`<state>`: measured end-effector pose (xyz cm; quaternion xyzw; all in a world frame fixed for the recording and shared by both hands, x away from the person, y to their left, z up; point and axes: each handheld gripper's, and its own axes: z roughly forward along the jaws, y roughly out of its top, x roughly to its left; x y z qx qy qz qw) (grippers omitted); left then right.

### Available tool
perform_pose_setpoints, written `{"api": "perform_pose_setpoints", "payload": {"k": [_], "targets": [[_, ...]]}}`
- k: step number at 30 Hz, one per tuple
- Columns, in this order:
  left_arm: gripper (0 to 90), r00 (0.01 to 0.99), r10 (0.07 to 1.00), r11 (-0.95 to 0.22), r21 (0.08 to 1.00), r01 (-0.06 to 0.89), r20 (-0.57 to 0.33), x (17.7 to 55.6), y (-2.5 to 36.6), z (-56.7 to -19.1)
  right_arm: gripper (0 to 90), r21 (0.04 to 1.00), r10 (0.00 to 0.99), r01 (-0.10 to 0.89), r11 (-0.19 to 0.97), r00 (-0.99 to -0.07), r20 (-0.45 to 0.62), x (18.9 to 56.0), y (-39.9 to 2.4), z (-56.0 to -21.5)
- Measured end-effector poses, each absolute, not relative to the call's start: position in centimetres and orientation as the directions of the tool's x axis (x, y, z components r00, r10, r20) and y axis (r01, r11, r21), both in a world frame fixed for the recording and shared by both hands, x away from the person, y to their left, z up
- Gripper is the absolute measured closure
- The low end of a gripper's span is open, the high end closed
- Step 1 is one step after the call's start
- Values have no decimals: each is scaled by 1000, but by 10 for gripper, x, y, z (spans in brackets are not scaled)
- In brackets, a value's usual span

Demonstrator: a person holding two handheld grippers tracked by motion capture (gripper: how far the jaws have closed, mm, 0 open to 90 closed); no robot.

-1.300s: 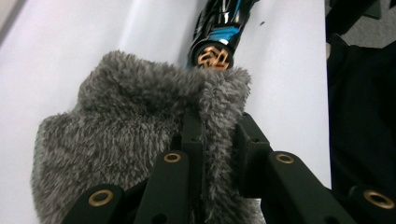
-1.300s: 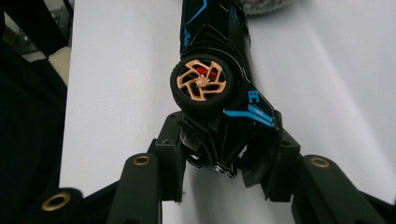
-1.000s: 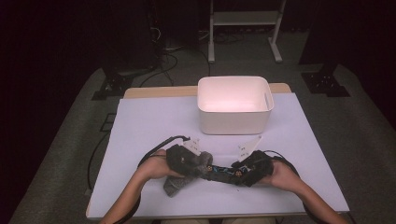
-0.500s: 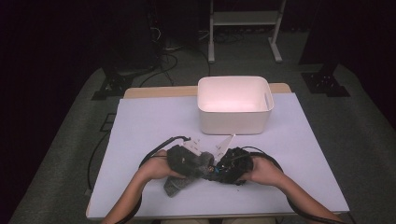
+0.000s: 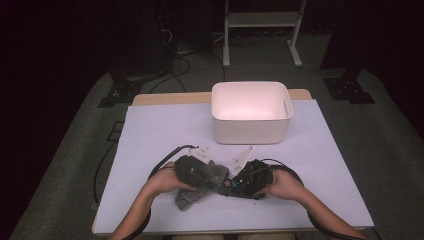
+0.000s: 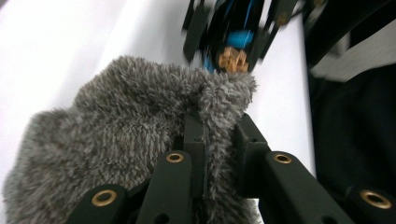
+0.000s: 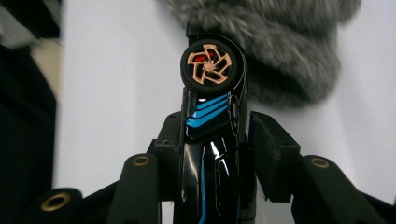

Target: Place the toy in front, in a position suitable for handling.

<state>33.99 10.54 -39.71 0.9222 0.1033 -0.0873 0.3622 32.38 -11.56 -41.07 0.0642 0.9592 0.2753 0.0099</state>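
Observation:
A grey fuzzy cloth (image 5: 206, 175) is bunched at the table's near middle, and my left gripper (image 5: 212, 176) is shut on a fold of it. The left gripper view has the fur (image 6: 116, 121) pinched between the two black jaws of the left gripper (image 6: 217, 126). My right gripper (image 5: 228, 183) holds a black toy car (image 5: 225, 186) with blue stripes and copper wheels (image 7: 212, 65). The jaws of the right gripper (image 7: 217, 135) have just been closing with the car between them. The car's nose meets the cloth (image 7: 280, 46).
A white plastic bin (image 5: 250, 131) stands behind the grippers, at the middle of the pale table cover (image 5: 165, 130). Cables loop from both grippers over the cover. A white rack (image 5: 260, 20) stands on the dark floor beyond.
My right gripper has moved left with the toy car until it reaches the cloth. The left gripper and cloth have stayed put.

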Motion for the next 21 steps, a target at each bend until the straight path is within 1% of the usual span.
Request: {"api": "perform_pose_setpoints", "payload": {"k": [2, 6, 10, 13, 16, 21], "targets": [[790, 966, 117, -707, 664, 244, -230, 340, 106, -389, 569, 558, 114, 119, 821, -992, 45, 323, -116, -409], [796, 974, 127, -706, 672, 223, -190, 340, 111, -366, 570, 627, 119, 112, 771, -992, 31, 322, -114, -403], [799, 980, 132, -675, 710, 200, -151, 343, 114, -338, 569, 732, 133, 130, 669, -990, 55, 329, -115, -397], [798, 987, 112, -695, 702, 159, -112, 342, 108, -324, 569, 777, 148, 140, 614, -987, 62, 331, -117, -397], [797, 989, 105, -707, 692, 149, -105, 342, 102, -323, 570, 798, 170, 153, 583, -983, 65, 332, -125, -403], [797, 989, 93, -700, 699, 148, -117, 344, 97, -326, 569, 799, 221, 206, 565, -971, 94, 332, -143, -415]]}}
